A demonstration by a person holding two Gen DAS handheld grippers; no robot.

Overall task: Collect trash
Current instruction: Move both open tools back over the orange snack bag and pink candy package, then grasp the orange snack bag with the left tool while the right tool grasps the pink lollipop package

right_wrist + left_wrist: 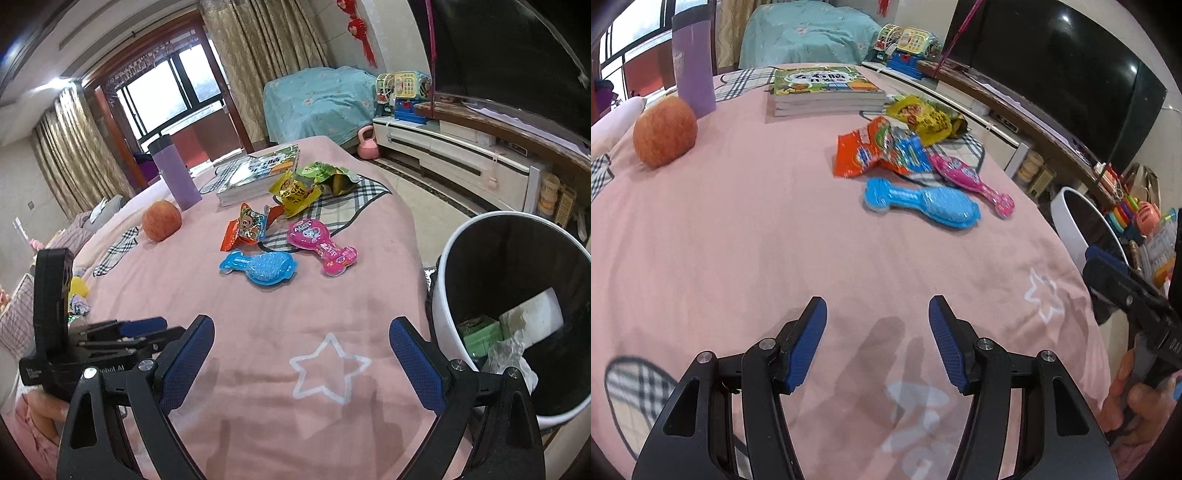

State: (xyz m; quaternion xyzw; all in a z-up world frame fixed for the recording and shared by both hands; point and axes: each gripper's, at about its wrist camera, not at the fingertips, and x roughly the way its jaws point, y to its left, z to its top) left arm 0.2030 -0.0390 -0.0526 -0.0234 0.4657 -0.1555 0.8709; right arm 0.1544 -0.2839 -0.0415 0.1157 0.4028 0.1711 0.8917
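Trash first: the wrappers are all bunched up ahead of both my grippers, out past the fingertips on the pink bedspread [258,332]. Going big to small.

Biggest thing is that bedspread, filling everything under and ahead of me. Next the white bin [443,295], just off to the right of my right gripper [301,345], standing beside the bed edge with some scraps already lying in the bottom. From the left gripper [877,321] it sits far off to the right, past the other tool.

Then a stack of books [255,173] way out ahead, a purple tumbler [177,173] standing upright to the left of it, and an apple [161,220] near the tumbler's base.

Now the trash itself. A yellow snack bag [295,194] and a green one [328,177] lie touching each other near the books. An orange wrapper [245,227] is a bit closer to me. Closest are a blue blister pack [258,267] and a pink blister pack [323,245], side by side, the blue one more to the left.

Both grippers are hanging above the bedspread with jaws spread apart and nothing between them. The right one is spread wider than the left. Neither touches any trash.
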